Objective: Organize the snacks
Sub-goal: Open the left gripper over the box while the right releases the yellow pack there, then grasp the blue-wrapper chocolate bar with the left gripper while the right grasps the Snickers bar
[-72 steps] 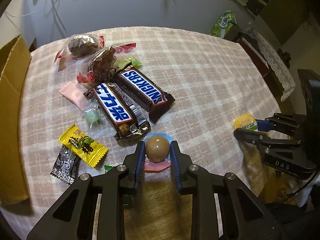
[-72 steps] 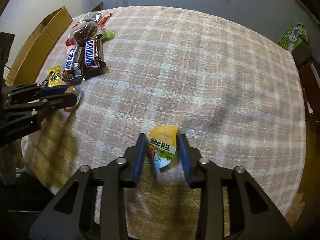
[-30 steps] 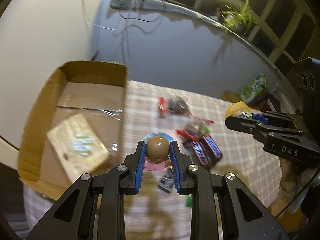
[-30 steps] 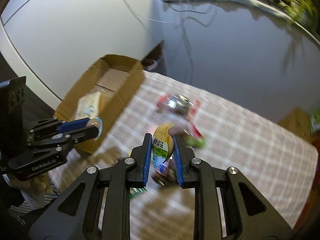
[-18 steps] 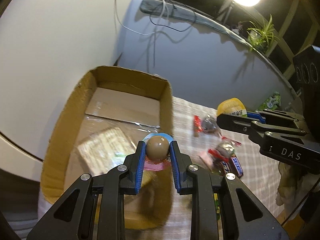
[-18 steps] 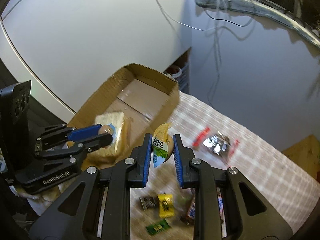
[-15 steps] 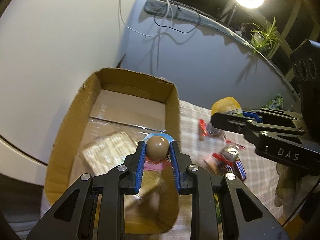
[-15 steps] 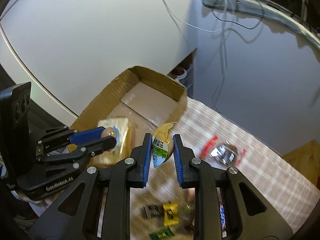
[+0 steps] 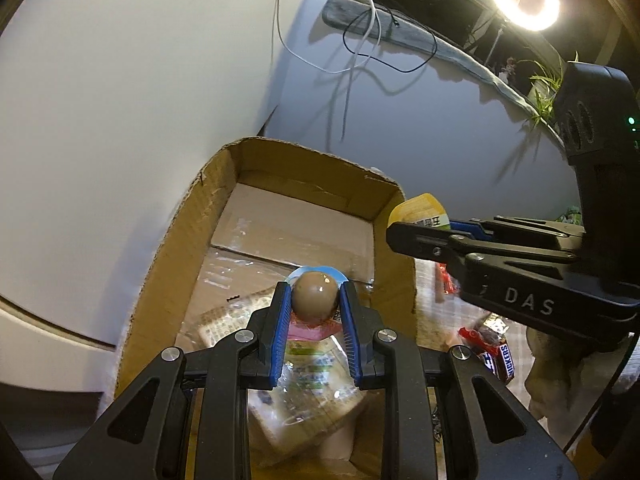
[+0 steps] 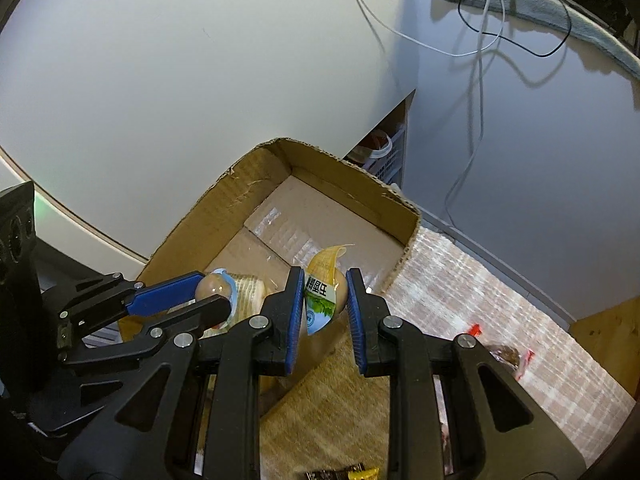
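While the left gripper [image 9: 314,307] pinches a brown jelly cup [image 9: 314,294] over the cardboard box [image 9: 182,224], the right gripper [image 10: 323,295] pinches a yellow jelly cup [image 10: 322,282] just above the box's near wall. White letters on the right gripper's side read "DAS". The yellow cup's green label has Chinese writing, too small to read well. A bar on the checked tablecloth [image 10: 460,292] says "SNICKERS" [image 9: 500,360]. A clear-wrapped packet [image 9: 316,384] lies inside the box, under the left gripper. Both grippers point forward and down, side by side.
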The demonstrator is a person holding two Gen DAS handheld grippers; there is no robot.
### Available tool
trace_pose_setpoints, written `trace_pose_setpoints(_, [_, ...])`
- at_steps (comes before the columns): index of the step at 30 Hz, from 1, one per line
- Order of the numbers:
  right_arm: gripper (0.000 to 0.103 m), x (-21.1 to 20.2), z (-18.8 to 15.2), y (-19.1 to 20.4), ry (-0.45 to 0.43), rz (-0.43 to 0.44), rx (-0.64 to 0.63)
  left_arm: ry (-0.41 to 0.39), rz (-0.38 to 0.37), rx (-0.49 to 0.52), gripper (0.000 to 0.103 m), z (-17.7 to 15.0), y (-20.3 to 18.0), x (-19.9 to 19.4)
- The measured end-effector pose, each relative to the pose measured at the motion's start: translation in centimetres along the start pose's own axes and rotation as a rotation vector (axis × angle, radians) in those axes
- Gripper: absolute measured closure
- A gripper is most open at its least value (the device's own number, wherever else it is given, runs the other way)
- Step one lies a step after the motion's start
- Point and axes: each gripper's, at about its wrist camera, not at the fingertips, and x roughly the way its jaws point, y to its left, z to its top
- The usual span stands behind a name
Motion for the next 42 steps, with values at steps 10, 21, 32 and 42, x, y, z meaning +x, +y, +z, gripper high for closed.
trace_pose_setpoints(10, [0.074,0.9,0.2,0.2,0.013,0.006,-0.007,-0.005,0.009,0.01,0.075,0.3,-0.1,0.0])
trace_pose_setpoints(21, [0.042,-1.3,0.2,-0.6,-0.029,-0.007,0.01,-0.012,0.02,-0.001,0.072,0.1,-0.1,-0.7])
trace_pose_setpoints(32, [0.029,-6.5,-2.7,-3.8,-0.059,-0.03,0.043,-0.019,-0.045,0.056,0.072,-1.5,-3.0,-2.5])
trace_pose_setpoints(42, [0.025,-10.7,-10.0,-10.2,-0.03,-0.11,0.169,0.035,-0.123,0.144,0.072,-5.0,-7.2,-3.4])
